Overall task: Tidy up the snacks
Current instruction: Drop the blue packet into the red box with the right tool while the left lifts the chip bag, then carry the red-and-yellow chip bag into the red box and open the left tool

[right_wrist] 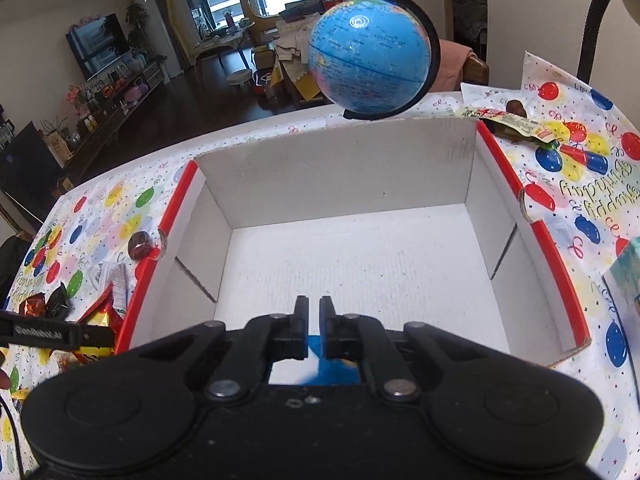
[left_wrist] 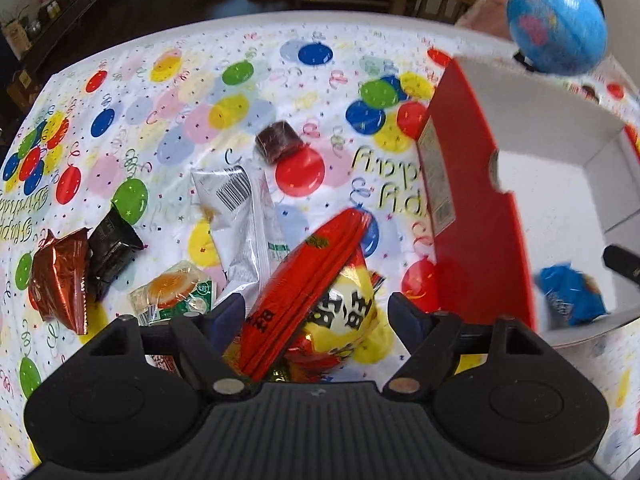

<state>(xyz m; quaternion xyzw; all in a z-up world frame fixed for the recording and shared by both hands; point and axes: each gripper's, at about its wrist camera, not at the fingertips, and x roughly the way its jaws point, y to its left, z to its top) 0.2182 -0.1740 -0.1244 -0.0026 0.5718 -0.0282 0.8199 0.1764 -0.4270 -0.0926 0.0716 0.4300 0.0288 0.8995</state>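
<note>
Left tongs (left_wrist: 316, 312) spread wide, red-yellow packet (left_wrist: 316, 280) between the fingers, contact unclear. Right tongs (right_wrist: 314, 320) clenched over the box (right_wrist: 400, 168) floor, blue packet (right_wrist: 320, 368) just beneath; grip uncertain.

We are looking at a table under a balloon-print birthday tablecloth (left_wrist: 168, 80). Lying on it are a dark wrapped candy (left_wrist: 277, 141), a silver sachet (left_wrist: 236, 216), a copper foil packet (left_wrist: 60, 276), a black packet (left_wrist: 112, 252), an orange jelly cup (left_wrist: 174, 292) and a red-and-yellow snack bag (left_wrist: 316, 292). A red-edged cardboard box (right_wrist: 540, 236) is sitting beside them, a globe (right_wrist: 370, 56) behind it.
</note>
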